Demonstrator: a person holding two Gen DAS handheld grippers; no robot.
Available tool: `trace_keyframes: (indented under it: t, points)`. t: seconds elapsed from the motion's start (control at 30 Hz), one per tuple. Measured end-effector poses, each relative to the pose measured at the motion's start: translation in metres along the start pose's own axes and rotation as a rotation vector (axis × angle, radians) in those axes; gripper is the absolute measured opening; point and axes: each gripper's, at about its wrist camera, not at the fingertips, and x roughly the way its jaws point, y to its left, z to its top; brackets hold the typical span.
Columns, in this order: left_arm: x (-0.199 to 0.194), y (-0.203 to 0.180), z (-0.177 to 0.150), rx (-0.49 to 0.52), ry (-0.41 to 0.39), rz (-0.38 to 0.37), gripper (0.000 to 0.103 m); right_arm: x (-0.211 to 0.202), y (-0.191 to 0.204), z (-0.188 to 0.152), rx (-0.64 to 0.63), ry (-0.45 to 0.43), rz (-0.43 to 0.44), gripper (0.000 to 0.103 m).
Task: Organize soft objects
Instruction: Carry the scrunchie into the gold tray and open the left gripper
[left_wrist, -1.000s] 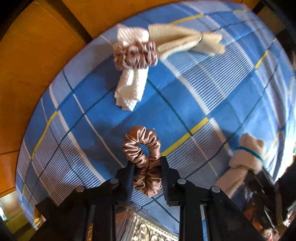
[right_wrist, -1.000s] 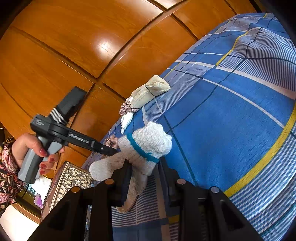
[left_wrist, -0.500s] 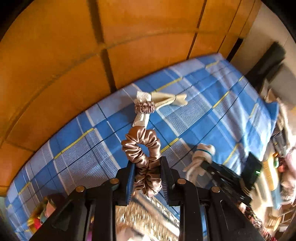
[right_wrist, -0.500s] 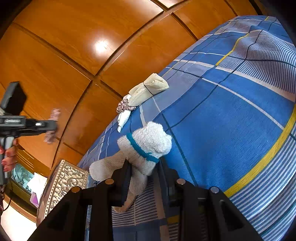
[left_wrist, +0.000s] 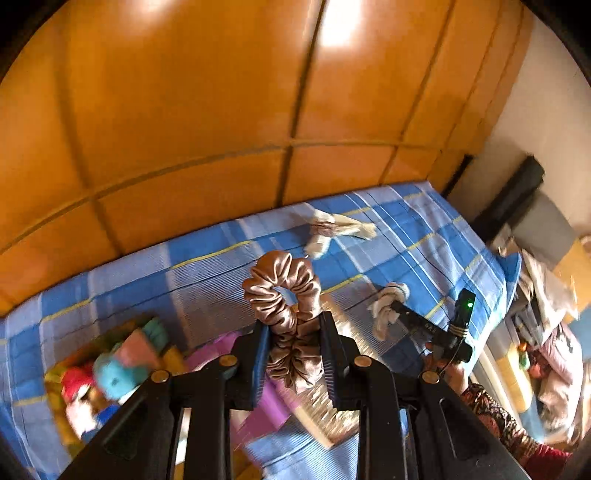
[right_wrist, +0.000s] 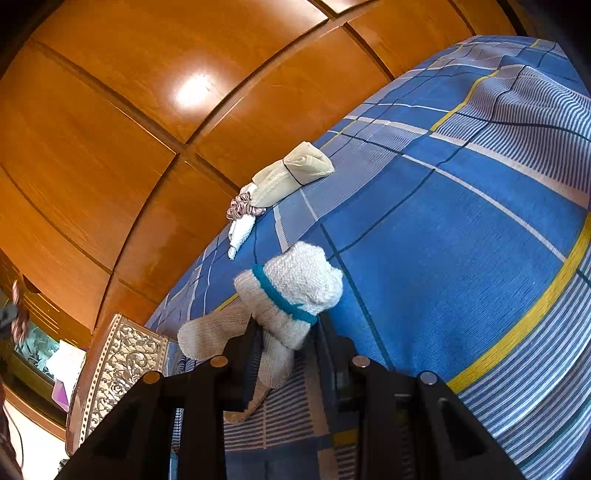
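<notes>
My left gripper (left_wrist: 293, 349) is clamped on a satin brown scrunchie (left_wrist: 284, 295). Jaws nearly closed, lower half of the scrunchie bunched between the pads, upper loop standing free above the fingertips. The scrunchie hangs clear above the blue plaid bedsheet (left_wrist: 207, 269), not touching it.

My right gripper (right_wrist: 286, 354) is pinched on a rolled white cloth (right_wrist: 291, 291) bound with a teal band (right_wrist: 280, 299). Jaws close together, squeezing the roll's lower part; the rounded end pokes out past the fingertips. A loose tail of the cloth (right_wrist: 207, 336) spreads to the left of the fingers. In the left wrist view the same roll (left_wrist: 388, 299) sits low against the sheet near its right edge, with my right gripper (left_wrist: 430, 326) behind it.

Landmark: bedsheet.
- Far side of the sheet, next to the wood panel wall (right_wrist: 110, 110): a beige cloth roll (right_wrist: 291, 173) tied with a thin dark band, lying on the sheet. Touching its left end, a white cloth roll (right_wrist: 242, 229) ringed by a second, pinkish scrunchie (right_wrist: 243, 208).
- Left part of the sheet, left wrist view: a blurred heap of colourful soft things (left_wrist: 114, 362); I cannot tell what each one is.
- At the sheet's near left corner, right wrist view: an embossed silver box (right_wrist: 122, 365).
</notes>
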Motion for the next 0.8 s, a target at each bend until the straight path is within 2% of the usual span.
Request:
trace_keyframes:
  t: [0.1,0.23,0.37,0.5,0.67,0.8]
  points:
    - [-0.031,0.039,-0.034,-0.082,-0.043,0.046,0.026,0.000,0.001,0.001,-0.002,0.003,-0.005,0.026]
    - [-0.051,0.087,-0.080,-0.210,-0.066,0.109,0.026,0.001,0.002,0.001,-0.006,0.009,-0.015,0.026]
    - [-0.055,0.130,-0.133,-0.329,-0.039,0.186,0.026,0.001,0.003,0.002,-0.015,0.016,-0.029,0.026]
    - [-0.047,0.158,-0.178,-0.382,0.013,0.279,0.026,0.001,0.004,0.002,-0.020,0.019,-0.038,0.026]
    - [-0.030,0.180,-0.215,-0.389,0.086,0.390,0.026,0.002,0.005,0.002,-0.027,0.022,-0.049,0.026]
    - [-0.020,0.194,-0.237,-0.406,0.133,0.424,0.027,0.002,0.006,0.002,-0.028,0.022,-0.052,0.026]
